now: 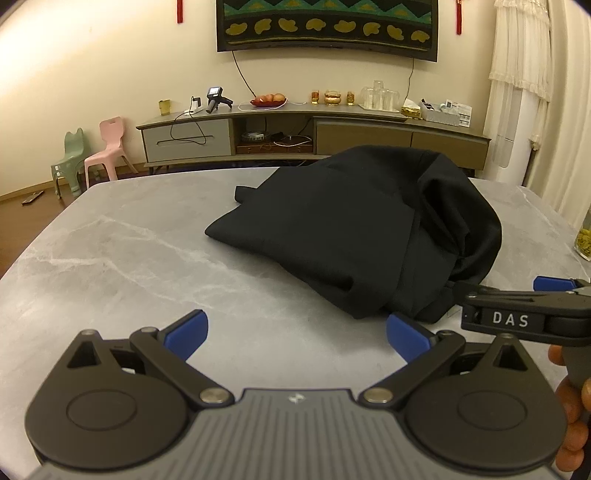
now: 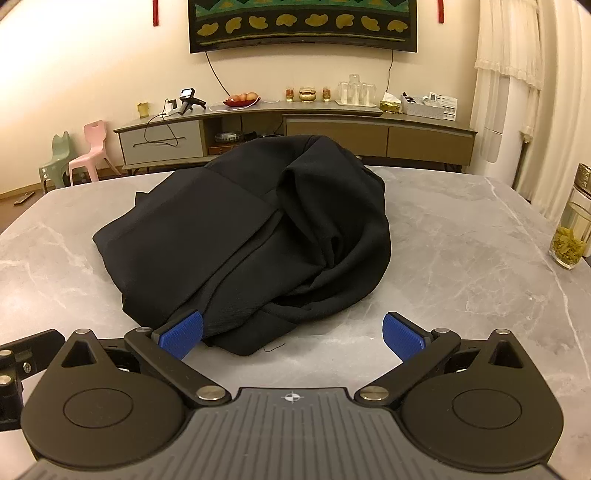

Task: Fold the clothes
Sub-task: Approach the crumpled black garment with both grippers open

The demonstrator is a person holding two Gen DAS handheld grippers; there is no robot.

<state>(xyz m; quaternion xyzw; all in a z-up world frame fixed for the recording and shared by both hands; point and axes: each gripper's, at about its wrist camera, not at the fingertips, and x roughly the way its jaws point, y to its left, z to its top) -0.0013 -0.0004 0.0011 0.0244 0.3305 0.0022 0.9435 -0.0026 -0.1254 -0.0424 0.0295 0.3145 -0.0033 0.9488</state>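
- Marble table (image 1: 110,236), left wrist view: left gripper (image 1: 297,334) jaws apart, empty, bare room left; black garment (image 1: 351,229) heaped mid-table.
- Right wrist view: right gripper (image 2: 291,334) jaws apart at garment's near edge; glass jar (image 2: 570,229) holding yellow-green bits by right edge.

Glass jar (image 1: 585,240) cut by right edge; wall hanging (image 1: 328,26) cropped above.

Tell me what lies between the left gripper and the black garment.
Only bare grey marble tabletop: in the left wrist view, the open left gripper faces the black garment across an unoccupied strip.
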